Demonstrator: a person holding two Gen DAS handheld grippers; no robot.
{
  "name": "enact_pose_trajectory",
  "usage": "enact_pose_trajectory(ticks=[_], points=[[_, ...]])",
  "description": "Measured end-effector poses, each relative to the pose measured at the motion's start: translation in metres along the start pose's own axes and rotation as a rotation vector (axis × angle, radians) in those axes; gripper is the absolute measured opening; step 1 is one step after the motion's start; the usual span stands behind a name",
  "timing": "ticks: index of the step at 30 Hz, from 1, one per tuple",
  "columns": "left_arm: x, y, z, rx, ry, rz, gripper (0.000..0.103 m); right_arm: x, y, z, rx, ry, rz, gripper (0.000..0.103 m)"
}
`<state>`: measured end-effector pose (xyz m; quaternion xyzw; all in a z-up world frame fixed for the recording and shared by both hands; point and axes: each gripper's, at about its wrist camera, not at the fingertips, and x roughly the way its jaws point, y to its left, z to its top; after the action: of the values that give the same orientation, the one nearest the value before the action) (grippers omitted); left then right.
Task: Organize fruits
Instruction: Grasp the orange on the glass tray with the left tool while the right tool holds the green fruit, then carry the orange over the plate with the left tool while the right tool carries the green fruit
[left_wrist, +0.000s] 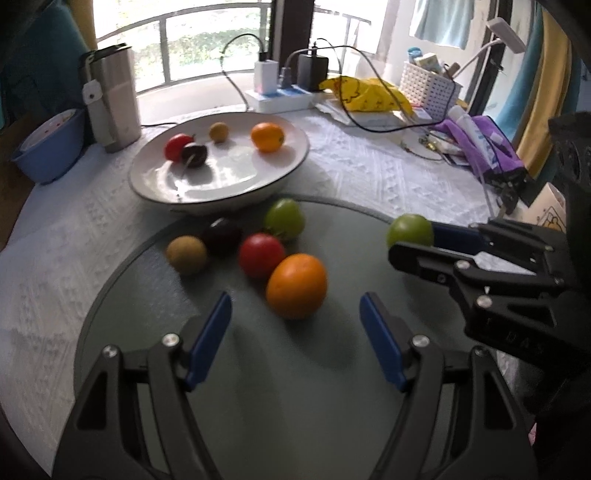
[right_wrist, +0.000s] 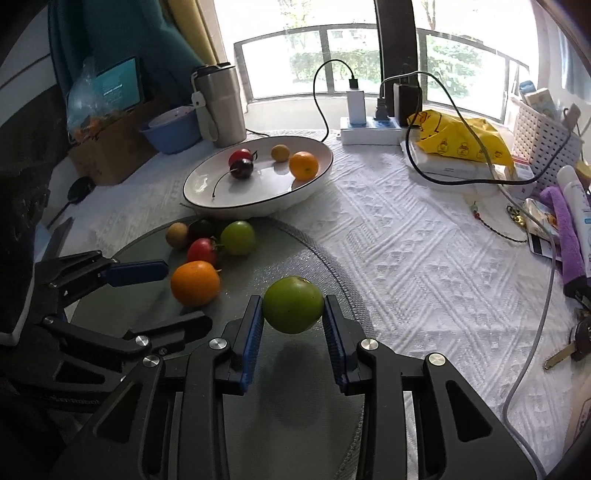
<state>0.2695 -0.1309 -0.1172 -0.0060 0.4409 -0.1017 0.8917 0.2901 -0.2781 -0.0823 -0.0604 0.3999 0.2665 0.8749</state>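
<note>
Right tool (right_wrist: 293, 308) pinches green fruit (right_wrist: 293, 304) w/ thin grip, could slip & roll; left tool (left_wrist: 295, 314) half-open, empty.

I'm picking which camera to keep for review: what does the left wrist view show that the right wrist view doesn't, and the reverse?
Only the left wrist view: the left gripper head-on, jaws open around nothing, and a lamp.

Only the right wrist view: both pads of the right gripper pressing the green tomato, keys, a cardboard box.

Both: the white plate with four fruits, the orange on the glass mat, the steel tumbler.
</note>
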Motion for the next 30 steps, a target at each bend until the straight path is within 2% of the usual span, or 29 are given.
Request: enact_pose_trajectory(ticks=[4, 12, 22, 30], points=[[0.006, -0.004, 0.003, 0.004, 0.022, -0.032, 0.053, -0.001, -0.004, 0.001, 0.008, -0.007, 0.003, 0.035], [0.009, -0.007, 0.006, 0.005, 0.028, -0.047, 0.035, -0.002, -0.010, 0.002, 0.025, -0.021, -0.004, 0.035], [0.004, -0.012, 0.003, 0.027, 0.015, -0.063, 0.034, -0.006, -0.008, 0.002, 0.020, -0.031, -0.019, 0.035], [-0.015, -0.009, 0.005, 0.031, -0.031, -0.074, 0.034, -0.014, 0.002, 0.006, 0.002, -0.045, -0.043, 0.035]])
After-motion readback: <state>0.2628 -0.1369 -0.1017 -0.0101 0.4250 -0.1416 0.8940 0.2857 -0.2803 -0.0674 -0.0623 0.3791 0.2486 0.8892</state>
